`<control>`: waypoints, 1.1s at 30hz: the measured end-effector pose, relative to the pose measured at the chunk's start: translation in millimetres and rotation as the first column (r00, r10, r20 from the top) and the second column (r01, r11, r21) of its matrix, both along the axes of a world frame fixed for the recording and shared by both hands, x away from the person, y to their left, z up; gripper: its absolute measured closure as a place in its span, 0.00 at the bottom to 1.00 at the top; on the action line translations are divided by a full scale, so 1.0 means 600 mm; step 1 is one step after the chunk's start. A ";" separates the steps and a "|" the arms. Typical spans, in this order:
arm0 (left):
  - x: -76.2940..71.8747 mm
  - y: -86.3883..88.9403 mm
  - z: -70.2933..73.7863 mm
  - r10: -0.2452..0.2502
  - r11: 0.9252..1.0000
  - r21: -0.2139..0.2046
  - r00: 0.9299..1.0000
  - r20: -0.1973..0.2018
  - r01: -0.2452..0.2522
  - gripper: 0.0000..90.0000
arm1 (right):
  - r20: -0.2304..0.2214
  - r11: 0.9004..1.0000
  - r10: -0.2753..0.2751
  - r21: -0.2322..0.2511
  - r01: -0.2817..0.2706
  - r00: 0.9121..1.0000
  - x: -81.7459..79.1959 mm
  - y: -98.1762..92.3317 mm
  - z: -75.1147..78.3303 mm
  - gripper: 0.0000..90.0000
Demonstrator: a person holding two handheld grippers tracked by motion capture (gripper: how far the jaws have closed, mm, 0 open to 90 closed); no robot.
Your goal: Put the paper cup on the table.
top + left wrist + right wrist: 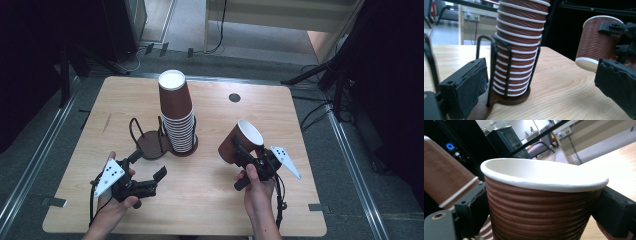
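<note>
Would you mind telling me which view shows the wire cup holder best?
The high view: the wire holder shows both round bases and loops. The left gripper view shows its rods around the cup stack; the right gripper view gives nothing of it that I can make out.

- Light wooden surface [210,200] with rounded corners.
- Dark wire cup holder [150,145] stands on it, just ahead of the left hand-held gripper [150,175].
- Stack of brown paper cups [176,112] stands upside down in the holder.

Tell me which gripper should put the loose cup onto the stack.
Right. The right gripper already clamps the paper cup beside the cup stack; the left gripper is open, holding nothing.
</note>
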State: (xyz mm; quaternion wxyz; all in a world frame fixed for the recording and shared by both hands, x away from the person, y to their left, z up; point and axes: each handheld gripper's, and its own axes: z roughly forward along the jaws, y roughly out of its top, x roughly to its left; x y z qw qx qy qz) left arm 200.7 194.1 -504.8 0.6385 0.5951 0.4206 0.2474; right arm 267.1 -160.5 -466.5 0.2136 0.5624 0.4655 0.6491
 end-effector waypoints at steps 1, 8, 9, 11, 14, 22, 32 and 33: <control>-0.002 0.006 -0.003 0.012 1.000 -0.001 1.000 -0.004 -0.012 0.00 | 0.004 0.999 -0.007 -0.042 0.007 1.000 0.002 0.000 -0.003 0.11; -0.005 0.034 -0.015 0.049 0.999 0.003 0.998 -0.025 -0.049 0.00 | 0.026 0.992 -0.032 -0.124 0.035 0.999 0.009 0.000 -0.009 0.11; -0.005 0.043 -0.020 0.067 0.998 0.003 0.997 -0.033 -0.067 0.00 | 0.033 0.989 -0.046 -0.137 0.050 0.998 0.014 -0.001 -0.011 0.11; -0.005 0.052 -0.026 0.088 0.996 0.004 0.995 -0.045 -0.088 0.00 | 0.043 0.986 -0.058 -0.151 0.064 0.997 0.019 -0.003 -0.011 0.11; -0.006 0.064 -0.033 0.110 0.994 0.032 0.992 -0.055 -0.108 0.00 | 0.075 0.977 -0.080 -0.192 0.093 0.994 0.025 -0.005 -0.010 0.11; -0.003 0.092 -0.043 0.154 0.987 0.060 0.986 -0.070 -0.150 0.00 | 0.085 0.948 -0.133 -0.281 0.152 0.987 0.052 -0.011 -0.015 0.11; 0.001 0.136 -0.050 0.203 0.977 0.083 0.974 -0.105 -0.195 0.00 | 0.092 0.919 -0.176 -0.340 0.197 0.980 0.082 -0.012 -0.022 0.11; 0.001 0.136 -0.050 0.203 0.977 0.083 0.974 -0.105 -0.195 0.00 | 0.092 0.919 -0.176 -0.340 0.197 0.980 0.082 -0.012 -0.022 0.11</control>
